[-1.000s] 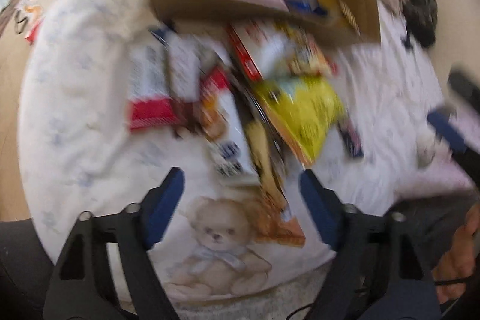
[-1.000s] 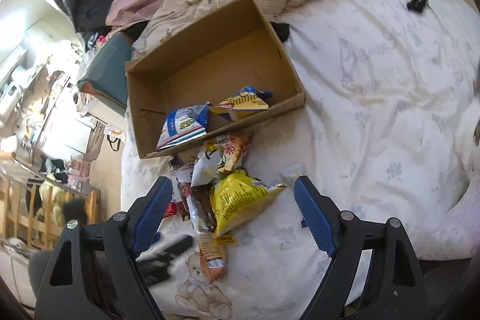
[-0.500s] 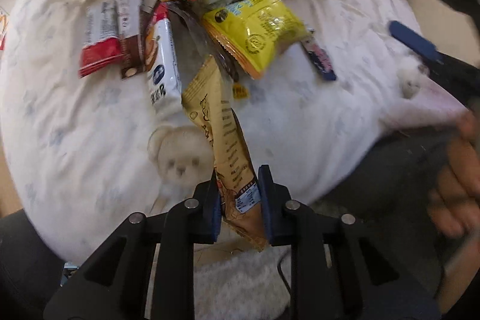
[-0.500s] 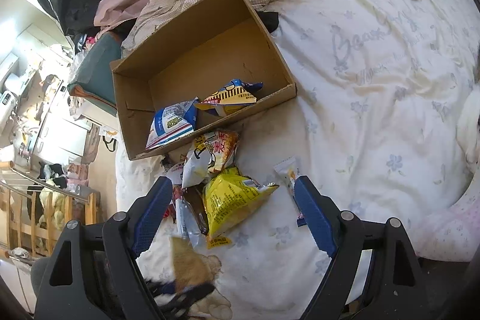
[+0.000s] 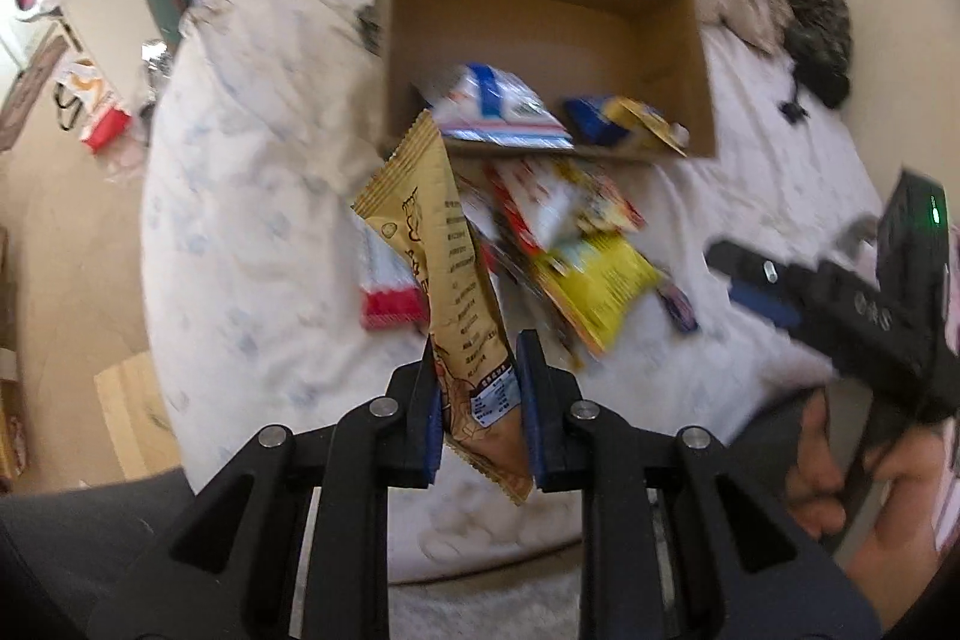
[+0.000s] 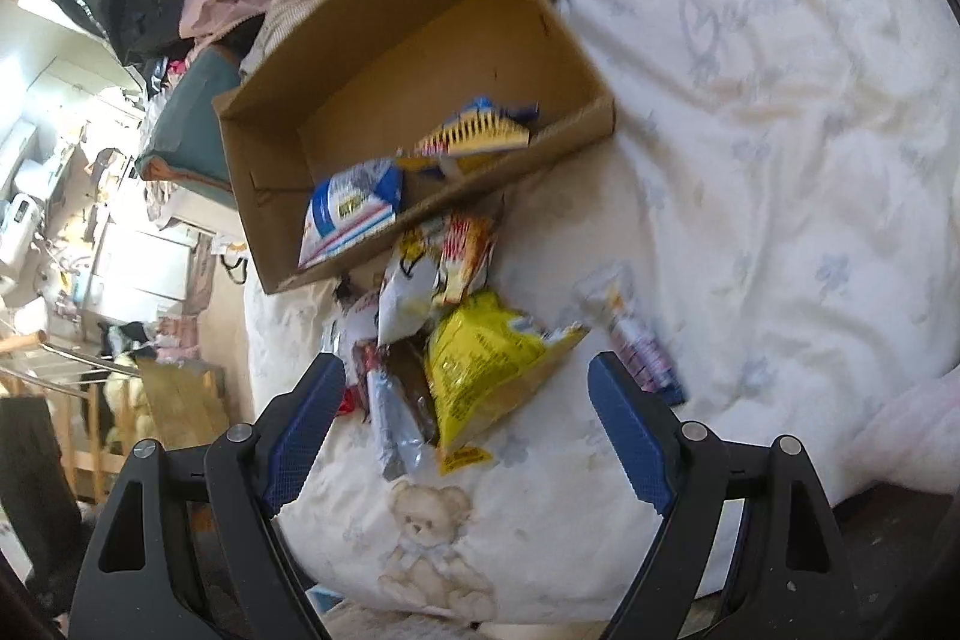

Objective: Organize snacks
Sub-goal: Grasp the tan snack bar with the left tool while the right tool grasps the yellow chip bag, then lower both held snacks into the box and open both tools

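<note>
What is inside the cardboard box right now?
Inside the cardboard box lie a blue-and-white packet and a yellow-and-blue packet, near its front wall. Anything beneath them is covered.

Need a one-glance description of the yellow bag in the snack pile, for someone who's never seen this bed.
Start at the open brown cardboard box on the white bedspread; loose snacks spill from its near wall. The crinkled bright yellow bag lies nearest the open right gripper. It is the widest packet there and the only all-yellow one.
</note>
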{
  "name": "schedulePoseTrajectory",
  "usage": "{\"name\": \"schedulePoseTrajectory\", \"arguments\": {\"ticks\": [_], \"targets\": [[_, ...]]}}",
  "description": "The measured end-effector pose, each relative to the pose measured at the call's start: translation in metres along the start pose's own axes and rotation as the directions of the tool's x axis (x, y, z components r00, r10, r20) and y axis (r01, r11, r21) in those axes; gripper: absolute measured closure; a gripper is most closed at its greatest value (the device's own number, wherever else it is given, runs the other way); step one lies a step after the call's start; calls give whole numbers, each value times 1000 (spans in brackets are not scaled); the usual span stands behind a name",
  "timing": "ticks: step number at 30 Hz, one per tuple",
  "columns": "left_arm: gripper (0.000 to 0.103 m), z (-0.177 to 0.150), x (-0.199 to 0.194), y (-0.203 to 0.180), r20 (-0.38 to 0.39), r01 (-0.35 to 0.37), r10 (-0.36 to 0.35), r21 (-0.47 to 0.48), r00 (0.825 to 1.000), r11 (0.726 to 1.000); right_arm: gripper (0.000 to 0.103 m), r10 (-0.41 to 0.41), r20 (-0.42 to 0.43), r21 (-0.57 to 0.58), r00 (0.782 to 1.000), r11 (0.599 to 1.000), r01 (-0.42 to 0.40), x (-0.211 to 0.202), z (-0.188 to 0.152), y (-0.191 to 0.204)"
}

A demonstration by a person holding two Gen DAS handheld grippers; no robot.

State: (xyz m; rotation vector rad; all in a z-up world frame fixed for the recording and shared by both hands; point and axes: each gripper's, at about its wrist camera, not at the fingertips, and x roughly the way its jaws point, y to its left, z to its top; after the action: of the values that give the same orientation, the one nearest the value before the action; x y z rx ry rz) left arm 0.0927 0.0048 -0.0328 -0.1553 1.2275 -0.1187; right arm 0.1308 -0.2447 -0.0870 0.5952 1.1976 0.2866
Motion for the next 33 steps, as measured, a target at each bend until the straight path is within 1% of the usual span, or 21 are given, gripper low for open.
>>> {"name": "schedulePoseTrajectory", "arguments": {"ticks": [2, 3, 4, 6, 8, 10, 14, 17, 18, 19, 21, 22, 24, 25, 28, 30, 33], "targets": [[85, 7, 8, 5, 20, -47, 47, 1, 999, 999, 17, 46, -36, 86, 998, 995, -42, 14, -1, -8], [85, 7, 14, 6, 22, -55, 55, -4, 998, 998, 17, 72, -53, 138, 996, 988, -64, 22, -3, -14], [85, 7, 19, 8, 17, -52, 52, -17, 998, 999, 17, 97, -70, 189, 993, 978, -82, 31, -5, -19], [85, 4, 28, 14, 4, -42, 42, -42, 999, 998, 17, 114, -99, 234, 989, 968, -88, 48, -11, -23], [85, 2, 33, 19, 1, -49, 49, -55, 999, 997, 17, 93, -109, 228, 990, 971, -66, 58, -14, -22], [85, -1, 32, 21, -2, -39, 39, -71, 999, 997, 17, 82, -119, 227, 989, 972, -54, 66, -14, -21], [85, 2, 29, 22, 22, -48, 50, -76, 998, 996, 17, 65, -127, 238, 990, 971, -33, 80, -10, -20], [85, 3, 30, 22, 25, -44, 46, -83, 999, 996, 19, 44, -137, 225, 990, 974, -13, 88, -10, -17], [85, 4, 30, 22, 27, -44, 46, -83, 999, 996, 27, 41, -142, 220, 989, 975, -9, 90, -10, -16], [85, 4, 29, 21, 29, -47, 49, -80, 998, 996, 32, 37, -150, 210, 988, 978, -5, 92, -11, -14], [85, 3, 29, 20, 32, -49, 52, -73, 998, 996, 48, 27, -172, 185, 985, 983, 6, 95, -12, -10], [85, 3, 29, 20, 32, -49, 52, -72, 998, 996, 49, 26, -177, 179, 984, 984, 7, 94, -12, -9], [85, 2, 29, 19, 34, -52, 54, -70, 998, 996, 55, 19, -177, 164, 984, 986, 10, 90, -15, -8], [85, 3, 29, 19, 34, -52, 54, -70, 998, 996, 57, 22, -178, 154, 984, 988, 6, 88, -17, -6], [85, 2, 29, 20, 32, -53, 56, -73, 998, 996, 63, 16, -163, 106, 986, 994, 1, 74, -21, 2], [85, 1, 29, 20, 34, -56, 59, -72, 998, 996, 68, 31, -161, 106, 986, 994, -14, 64, -27, -1], [85, 0, 28, 19, 40, -63, 66, -64, 997, 996, 70, 35, -150, 101, 988, 995, -20, 49, -33, -1]]}}
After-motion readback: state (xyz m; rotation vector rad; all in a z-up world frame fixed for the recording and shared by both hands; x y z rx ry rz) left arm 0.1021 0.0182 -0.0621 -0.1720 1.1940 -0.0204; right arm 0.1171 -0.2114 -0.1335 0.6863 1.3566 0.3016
